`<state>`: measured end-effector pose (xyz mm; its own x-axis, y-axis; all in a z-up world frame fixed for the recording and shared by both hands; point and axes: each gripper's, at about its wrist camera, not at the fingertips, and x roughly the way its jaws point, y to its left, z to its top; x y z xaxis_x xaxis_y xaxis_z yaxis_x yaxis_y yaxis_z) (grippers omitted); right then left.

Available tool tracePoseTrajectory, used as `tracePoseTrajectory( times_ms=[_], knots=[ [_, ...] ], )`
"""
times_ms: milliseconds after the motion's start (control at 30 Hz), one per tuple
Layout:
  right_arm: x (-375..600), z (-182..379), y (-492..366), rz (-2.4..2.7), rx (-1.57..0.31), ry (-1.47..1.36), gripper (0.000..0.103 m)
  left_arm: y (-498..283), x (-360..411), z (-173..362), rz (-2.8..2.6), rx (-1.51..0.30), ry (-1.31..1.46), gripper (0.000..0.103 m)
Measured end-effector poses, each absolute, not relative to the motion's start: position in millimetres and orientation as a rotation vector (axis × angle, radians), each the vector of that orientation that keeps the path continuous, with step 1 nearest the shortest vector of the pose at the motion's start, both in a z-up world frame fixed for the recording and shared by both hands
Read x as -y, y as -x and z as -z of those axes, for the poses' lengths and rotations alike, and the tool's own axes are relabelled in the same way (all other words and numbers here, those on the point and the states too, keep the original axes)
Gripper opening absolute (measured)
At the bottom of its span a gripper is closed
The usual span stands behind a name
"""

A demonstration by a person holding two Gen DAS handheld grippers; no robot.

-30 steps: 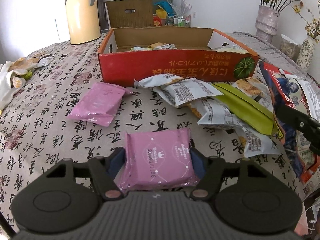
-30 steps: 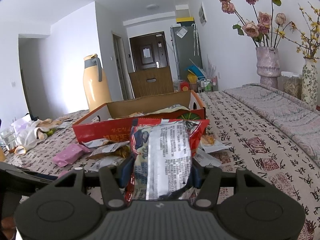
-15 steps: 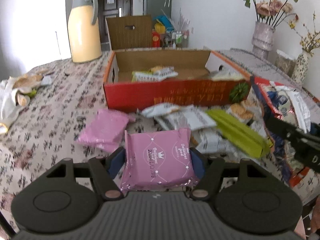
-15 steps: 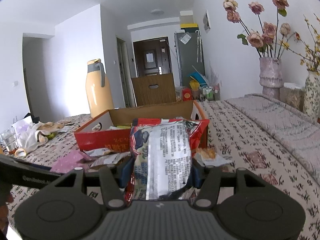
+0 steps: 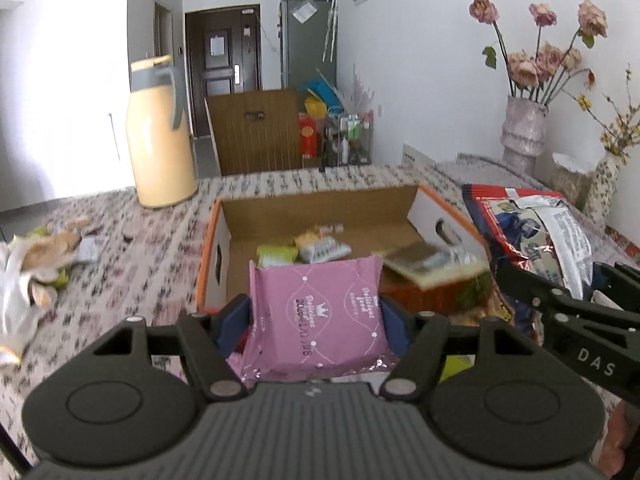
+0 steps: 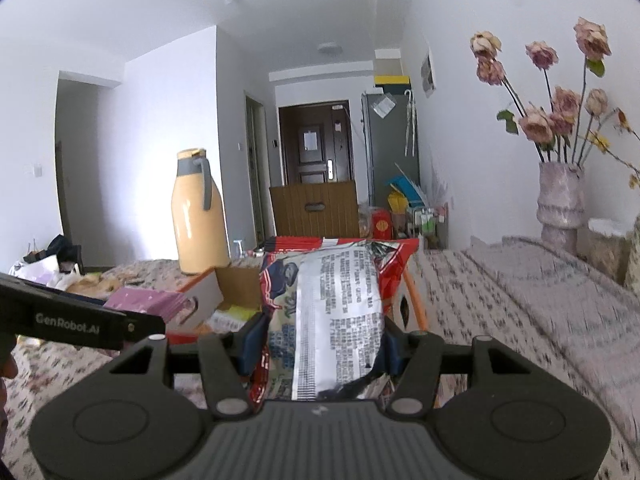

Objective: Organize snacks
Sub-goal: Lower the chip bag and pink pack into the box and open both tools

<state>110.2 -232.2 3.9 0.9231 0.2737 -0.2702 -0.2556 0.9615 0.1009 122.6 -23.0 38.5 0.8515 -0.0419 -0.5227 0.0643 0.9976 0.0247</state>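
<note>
My left gripper [image 5: 316, 320] is shut on a pink snack packet [image 5: 318, 316], held in the air just before the near wall of the red cardboard box [image 5: 218, 256]. Several small packets [image 5: 316, 246] lie inside the box. My right gripper [image 6: 320, 340] is shut on a large red and silver snack bag [image 6: 332, 300], also lifted, at the box's right end. That bag [image 5: 536, 232] and the right gripper's black arm [image 5: 560, 308] show at the right of the left wrist view. The pink packet [image 6: 148, 300] appears at the left of the right wrist view.
A yellow thermos jug [image 5: 160, 140] stands behind the box at the left. Crumpled wrappers [image 5: 36, 256] lie at the table's left edge. Vases with dried flowers [image 5: 524, 136] stand at the far right. The patterned tablecloth [image 6: 520, 320] stretches right of the box.
Both grippers have risen with their packets and moved toward the box. The loose snacks in front of the box have dropped out of sight below, and the box interior now shows.
</note>
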Motion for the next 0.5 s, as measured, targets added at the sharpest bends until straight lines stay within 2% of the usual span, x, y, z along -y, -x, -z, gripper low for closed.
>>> tracePoseTrajectory(
  times_ms=[500],
  knots=[
    [213, -24, -221, -0.269, -0.299, -0.047, 0.057, -209, 22, -51, -0.003, -0.53, -0.029, 0.07]
  ],
)
